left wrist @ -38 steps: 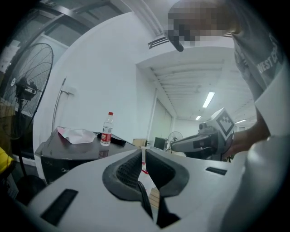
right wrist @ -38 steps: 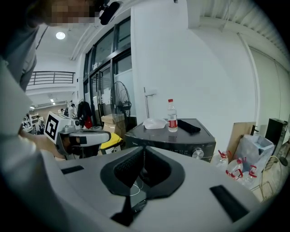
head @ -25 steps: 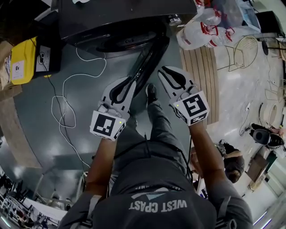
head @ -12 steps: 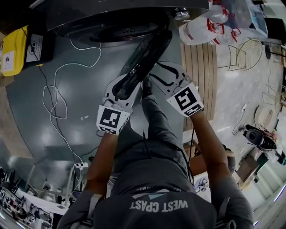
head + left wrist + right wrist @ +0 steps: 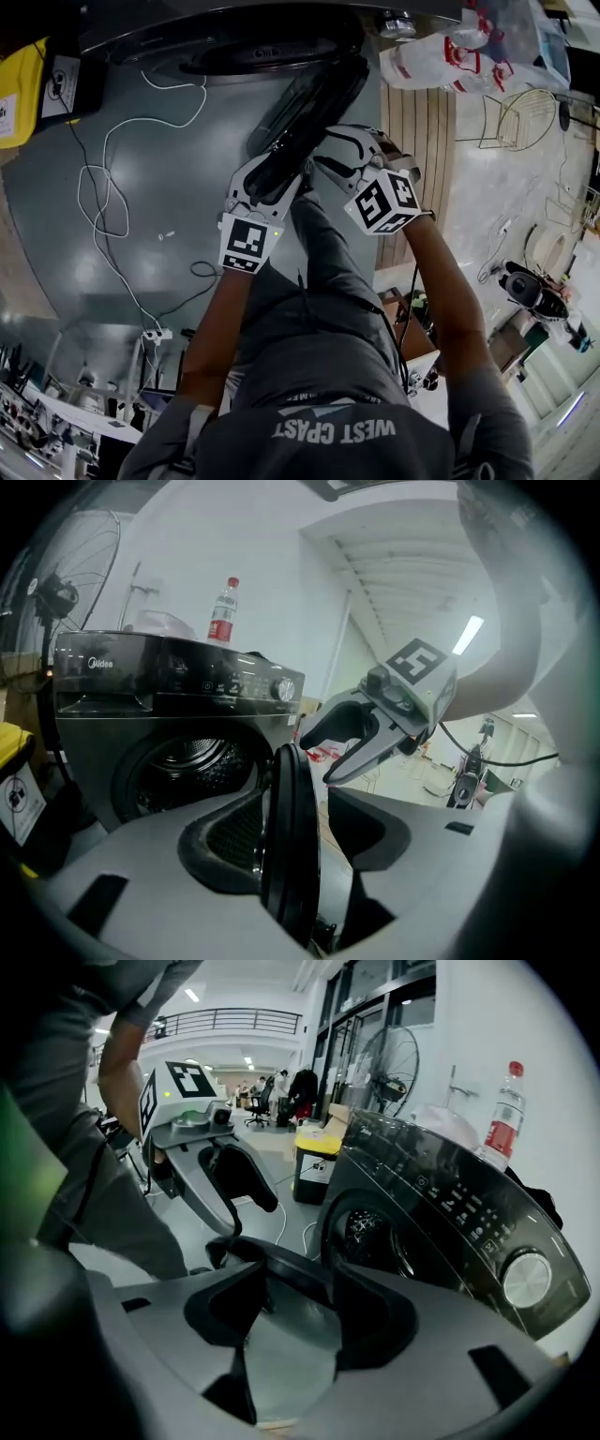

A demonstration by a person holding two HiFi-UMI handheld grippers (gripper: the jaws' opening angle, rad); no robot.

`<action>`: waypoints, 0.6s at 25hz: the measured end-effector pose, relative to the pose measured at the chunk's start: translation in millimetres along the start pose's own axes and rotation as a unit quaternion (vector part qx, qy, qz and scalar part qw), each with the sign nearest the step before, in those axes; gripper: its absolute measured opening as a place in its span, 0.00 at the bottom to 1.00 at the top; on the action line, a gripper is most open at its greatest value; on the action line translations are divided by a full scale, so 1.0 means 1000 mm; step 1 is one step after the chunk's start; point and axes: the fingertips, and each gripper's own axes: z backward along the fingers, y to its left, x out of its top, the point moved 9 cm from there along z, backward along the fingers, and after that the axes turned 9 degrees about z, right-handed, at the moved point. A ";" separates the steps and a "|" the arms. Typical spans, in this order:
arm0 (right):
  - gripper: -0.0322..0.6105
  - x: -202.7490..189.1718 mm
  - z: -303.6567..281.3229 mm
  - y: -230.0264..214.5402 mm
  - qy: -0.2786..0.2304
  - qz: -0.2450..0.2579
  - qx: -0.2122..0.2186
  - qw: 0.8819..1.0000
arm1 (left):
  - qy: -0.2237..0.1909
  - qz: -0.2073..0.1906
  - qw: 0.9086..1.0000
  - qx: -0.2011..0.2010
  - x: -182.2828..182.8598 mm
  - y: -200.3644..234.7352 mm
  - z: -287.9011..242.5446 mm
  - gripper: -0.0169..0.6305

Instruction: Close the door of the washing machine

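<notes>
Door (image 5: 314,103) still wide open, so basically 0% done imo; left gripper (image 5: 281,175) & right gripper (image 5: 328,150) jaws just opened, straddling its rim w/o clamping.

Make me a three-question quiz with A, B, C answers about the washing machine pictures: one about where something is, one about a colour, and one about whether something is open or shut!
1. Where does the clear plastic bottle with the red label stand?
A. on the floor
B. on top of the dark grey washing machine
C. inside a basket

2. What colour is the top of the bin beside the machine?
A. yellow
B. blue
C. pink

3. How is the machine's round dark door?
A. shut tight
B. swung open
C. missing

Answers:
1. B, because the left gripper view shows the bottle upright on the machine's top.
2. A, because the right gripper view shows a bright yellow lid on it.
3. B, because the door sticks out from the front and the metal drum shows behind it.
</notes>
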 end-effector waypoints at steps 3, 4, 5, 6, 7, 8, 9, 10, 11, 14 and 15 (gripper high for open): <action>0.43 -0.003 -0.009 0.001 0.015 0.041 0.012 0.999 | 0.018 -0.013 1.000 0.012 -0.010 0.000 -0.006 0.38; 0.43 -0.004 -0.011 0.001 0.020 0.055 0.014 0.998 | 0.025 -0.018 0.999 0.017 -0.014 -0.001 -0.007 0.38; 0.43 -0.004 -0.014 0.001 0.026 0.070 0.016 0.997 | 0.030 -0.021 0.999 0.021 -0.016 -0.001 -0.009 0.38; 0.43 -0.005 -0.016 0.002 0.031 0.086 0.015 0.996 | 0.035 -0.024 0.999 0.024 -0.018 0.000 -0.011 0.38; 0.43 -0.005 -0.018 0.002 0.034 0.099 0.014 0.994 | 0.039 -0.027 0.999 0.027 -0.020 0.000 -0.012 0.38; 0.43 -0.005 -0.019 0.003 0.035 0.108 0.014 0.993 | 0.043 -0.031 0.998 0.030 -0.022 0.000 -0.013 0.38; 0.43 -0.005 -0.020 0.003 0.034 0.112 0.014 0.993 | 0.045 -0.035 0.998 0.033 -0.024 0.000 -0.014 0.38; 0.43 -0.005 -0.020 0.003 0.032 0.113 0.014 0.993 | 0.047 -0.039 0.998 0.036 -0.024 0.001 -0.015 0.37; 0.42 -0.005 -0.021 0.002 0.029 0.113 0.013 0.993 | 0.048 -0.043 0.997 0.038 -0.025 0.001 -0.016 0.37; 0.41 -0.003 -0.023 0.000 0.026 0.111 0.010 0.993 | 0.044 -0.051 0.997 0.048 -0.025 0.004 -0.016 0.35; 0.41 -0.002 -0.024 -0.001 0.025 0.110 0.008 0.994 | 0.041 -0.051 0.997 0.051 -0.024 0.005 -0.016 0.34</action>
